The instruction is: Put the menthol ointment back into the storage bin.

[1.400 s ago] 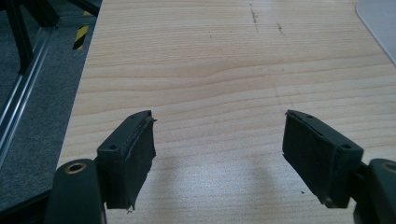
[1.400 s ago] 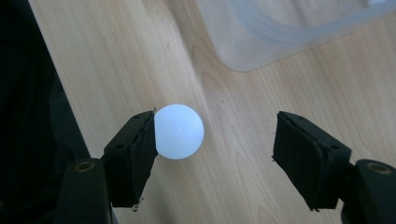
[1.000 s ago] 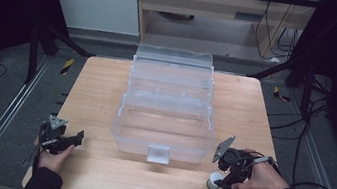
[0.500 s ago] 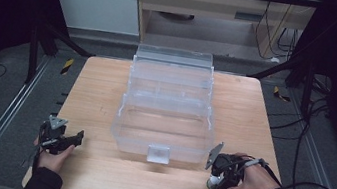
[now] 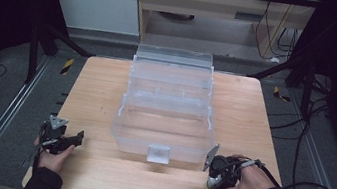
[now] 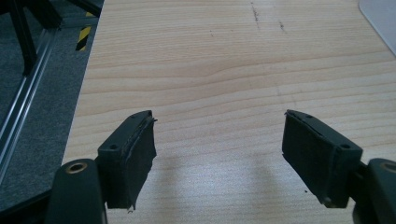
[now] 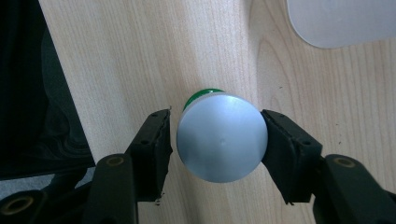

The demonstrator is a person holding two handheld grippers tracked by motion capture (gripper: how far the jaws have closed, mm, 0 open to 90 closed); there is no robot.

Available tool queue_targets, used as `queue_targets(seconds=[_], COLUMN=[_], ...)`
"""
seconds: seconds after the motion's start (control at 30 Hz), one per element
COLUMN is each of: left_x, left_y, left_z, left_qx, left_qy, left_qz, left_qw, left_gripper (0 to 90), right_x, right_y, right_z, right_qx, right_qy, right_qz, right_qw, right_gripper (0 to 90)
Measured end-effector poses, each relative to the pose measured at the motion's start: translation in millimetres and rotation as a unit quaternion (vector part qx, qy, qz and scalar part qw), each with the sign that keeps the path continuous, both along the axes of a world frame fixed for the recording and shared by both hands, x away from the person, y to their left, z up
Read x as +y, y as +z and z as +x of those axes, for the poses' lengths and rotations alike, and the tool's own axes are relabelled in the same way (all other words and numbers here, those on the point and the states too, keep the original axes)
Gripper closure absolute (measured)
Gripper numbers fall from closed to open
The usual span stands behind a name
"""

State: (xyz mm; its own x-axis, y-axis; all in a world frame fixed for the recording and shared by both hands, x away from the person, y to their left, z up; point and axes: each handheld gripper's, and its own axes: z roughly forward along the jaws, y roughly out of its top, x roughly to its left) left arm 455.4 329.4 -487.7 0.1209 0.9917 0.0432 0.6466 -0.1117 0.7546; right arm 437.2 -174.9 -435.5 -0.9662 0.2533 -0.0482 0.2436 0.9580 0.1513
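Now the right gripper (image 5: 216, 178) sits low over the near right part of the table (image 5: 96, 89), just in front of the box (image 5: 167, 107). Seen from its own camera, the right gripper (image 7: 218, 140) has a jaw on each side of a small can (image 7: 222, 136). The can has a round silver top and a bit of green peeks out behind it. The right jaw touches the can. The left jaw is very close, with a thin gap, so I cannot tell if the grip is tight yet. The can is on the wood, near the table's front edge, with a rounded corner of the box (image 7: 341, 21) a little way off.

Over on the near left, the left gripper (image 5: 62, 140) rests by the table edge, well apart from the box. Its jaws are spread wide and hold nothing, and bare wood shows between them where the left gripper (image 6: 218, 140) points.

The box is see-through, with steps, and stands in the middle of the table.
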Motion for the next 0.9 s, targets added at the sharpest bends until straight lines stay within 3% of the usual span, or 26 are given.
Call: queue_targets(seconds=[0.47,0.9], left_x=[-0.1,0.1], left_y=[-0.1,0.0], left_z=[0.2,0.1], left_qx=[0.002,0.002], left_qy=[-0.001,0.0], left_qz=[0.001,0.0], left_qw=[1.0,1.0], left_gripper=[25.3,25.3], right_x=[2.4,-3.9], right_y=[2.3,35.8], right_z=[1.8,3.1], right_qx=[0.006,-0.001], right_qy=[-0.009,-0.031], right_qz=[-0.013,0.024], right_qw=[0.9999,0.9992], right_gripper=[50.1,50.2])
